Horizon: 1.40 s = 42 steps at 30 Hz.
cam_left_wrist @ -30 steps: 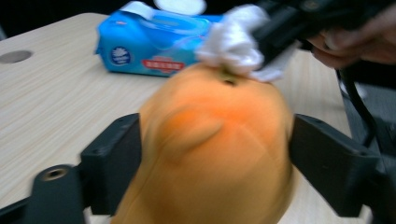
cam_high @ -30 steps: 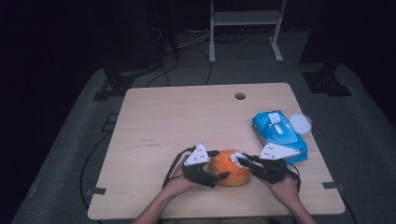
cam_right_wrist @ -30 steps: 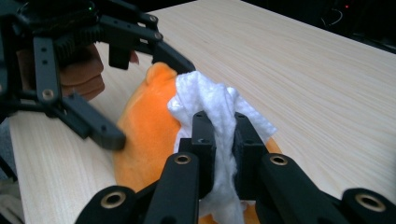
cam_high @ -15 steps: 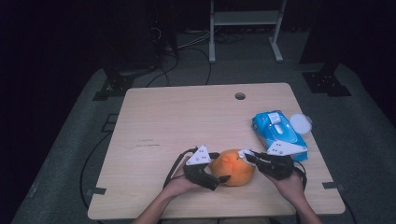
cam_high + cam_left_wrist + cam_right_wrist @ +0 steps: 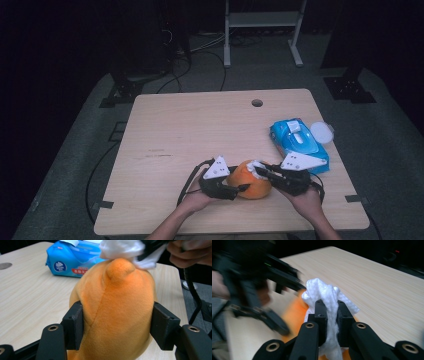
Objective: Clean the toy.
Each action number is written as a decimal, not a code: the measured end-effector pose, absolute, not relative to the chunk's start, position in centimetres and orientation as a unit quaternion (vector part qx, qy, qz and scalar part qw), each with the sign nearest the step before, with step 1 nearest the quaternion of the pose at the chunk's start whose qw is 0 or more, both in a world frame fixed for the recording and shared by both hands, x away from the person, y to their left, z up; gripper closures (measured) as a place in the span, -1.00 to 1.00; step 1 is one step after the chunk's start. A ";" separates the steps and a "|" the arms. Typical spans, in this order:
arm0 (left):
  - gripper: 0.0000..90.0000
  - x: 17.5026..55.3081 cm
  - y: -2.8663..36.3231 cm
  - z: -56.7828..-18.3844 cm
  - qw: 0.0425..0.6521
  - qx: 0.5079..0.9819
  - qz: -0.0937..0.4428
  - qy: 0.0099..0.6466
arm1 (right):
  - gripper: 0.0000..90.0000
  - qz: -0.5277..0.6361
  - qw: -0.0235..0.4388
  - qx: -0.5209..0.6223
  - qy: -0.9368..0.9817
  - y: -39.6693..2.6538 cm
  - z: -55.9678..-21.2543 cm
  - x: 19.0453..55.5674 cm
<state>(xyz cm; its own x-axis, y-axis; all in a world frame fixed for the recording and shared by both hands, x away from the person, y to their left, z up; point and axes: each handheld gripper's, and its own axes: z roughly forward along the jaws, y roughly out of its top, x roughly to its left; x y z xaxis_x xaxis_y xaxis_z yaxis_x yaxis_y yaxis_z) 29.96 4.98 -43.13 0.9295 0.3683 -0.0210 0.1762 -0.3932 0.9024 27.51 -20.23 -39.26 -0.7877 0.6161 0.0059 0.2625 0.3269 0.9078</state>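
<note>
My left gripper [image 5: 117, 332] has just closed its jaws on the orange plush toy [image 5: 117, 312], which sits at the surface's [image 5: 200, 130] six o'clock edge. My right gripper [image 5: 332, 312] clamps a white wipe [image 5: 324, 293] against the toy's top.

Dark room, grey carpet [image 5: 75, 150], white metal shelf frame [image 5: 262, 20].

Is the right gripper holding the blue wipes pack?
No, the right gripper is shut on a white wipe; the pack lies apart on the table.
</note>
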 end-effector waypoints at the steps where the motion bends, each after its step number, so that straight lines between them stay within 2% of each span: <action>1: -0.19 30.0 4.9 -43.1 0.527 0.828 0.092 0.164 | 0.80 0.506 0.176 0.287 0.794 -20.6 -39.4 27.7; 5: -0.19 30.0 4.8 -43.1 0.537 0.821 0.089 0.171 | 0.80 0.509 0.185 0.283 0.792 -20.5 -39.0 27.0; 9: -0.19 29.6 5.4 -41.5 0.543 0.818 0.095 0.165 | 0.80 0.525 0.185 0.258 0.790 -19.2 -38.0 26.2; 13: -0.19 29.4 6.2 -40.1 0.544 0.818 0.103 0.156 | 0.80 0.545 0.168 0.271 0.775 -19.9 -38.0 26.7; 18: -0.25 29.8 5.8 -41.3 0.525 0.828 0.101 0.171 | 0.80 0.523 0.158 0.288 0.786 -19.7 -39.9 27.6; 25: -0.36 29.5 5.2 -41.5 0.523 0.829 0.104 0.167 | 0.80 0.524 0.172 0.263 0.791 -18.7 -39.0 27.0; 31: -0.35 29.4 5.0 -41.6 0.524 0.829 0.109 0.165 | 0.80 0.511 0.182 0.293 0.787 -20.2 -39.6 27.5; 35: -0.36 29.0 4.3 -41.7 0.523 0.830 0.112 0.158 | 0.80 0.529 0.180 0.263 0.787 -19.0 -38.5 26.8; 40: -0.44 28.9 4.4 -41.4 0.526 0.830 0.108 0.151 | 0.80 0.512 0.184 0.259 0.798 -18.9 -39.1 27.1; 42: -0.59 29.5 5.0 -41.0 0.538 0.823 0.099 0.152 | 0.80 0.507 0.179 0.274 0.798 -19.7 -40.0 27.5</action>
<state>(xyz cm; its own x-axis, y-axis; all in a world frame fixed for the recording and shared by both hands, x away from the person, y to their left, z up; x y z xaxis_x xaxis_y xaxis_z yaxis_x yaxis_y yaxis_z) 29.46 5.05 -41.04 0.9342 0.3567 -0.0003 0.1437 -0.3757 0.9155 27.52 -19.75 -39.97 -0.7859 0.6183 -0.0082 0.2553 0.3366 0.9064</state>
